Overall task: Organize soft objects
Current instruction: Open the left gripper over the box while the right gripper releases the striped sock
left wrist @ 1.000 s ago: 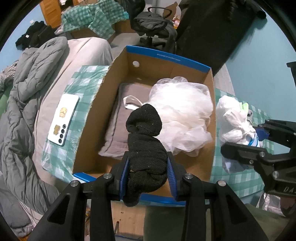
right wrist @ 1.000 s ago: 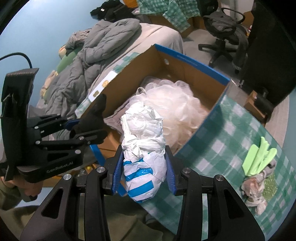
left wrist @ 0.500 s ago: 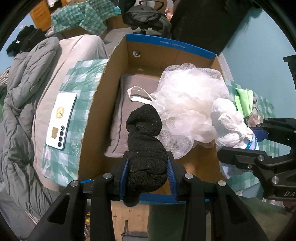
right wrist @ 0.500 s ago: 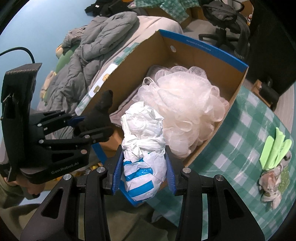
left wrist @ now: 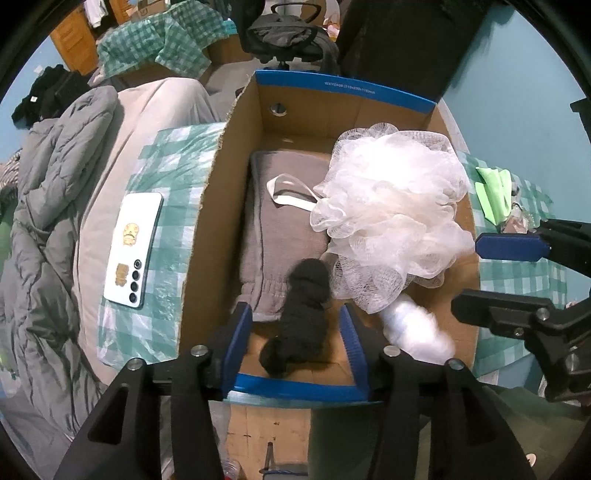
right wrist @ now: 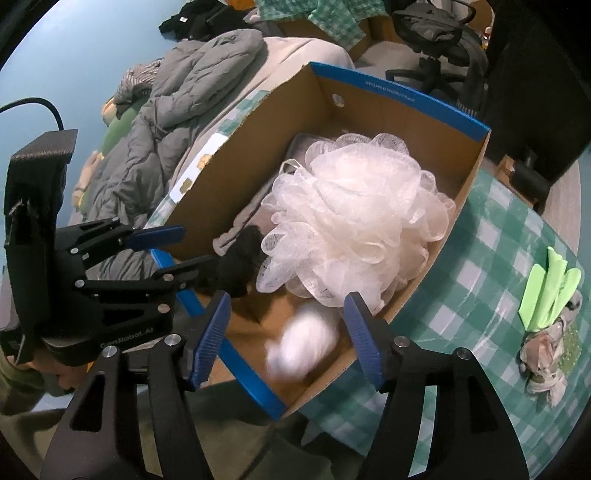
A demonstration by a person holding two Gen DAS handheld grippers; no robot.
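A cardboard box (left wrist: 343,99) with blue rims holds a folded grey cloth (left wrist: 284,206) and a big white mesh pouf (left wrist: 391,214). My left gripper (left wrist: 295,339) is open over the box's near end; the black sock (left wrist: 306,321) lies loose between its fingers, inside the box. My right gripper (right wrist: 288,332) is open too; the white plastic bundle (right wrist: 306,343) is a blur below it, over the box floor. It also shows in the left wrist view (left wrist: 417,325). The box (right wrist: 406,99), pouf (right wrist: 354,225) and sock (right wrist: 240,262) show in the right wrist view.
A white phone (left wrist: 133,243) lies on the green checked cloth (left wrist: 162,177) left of the box. Green gloves on a crumpled bundle (right wrist: 546,302) lie on the checked table right of it. A grey quilt (left wrist: 44,206), an office chair (left wrist: 291,33) and clutter lie beyond.
Both grippers moved over the box and opened. The black sock dropped from the left one and the white plastic bundle from the right one, into the box's near end.
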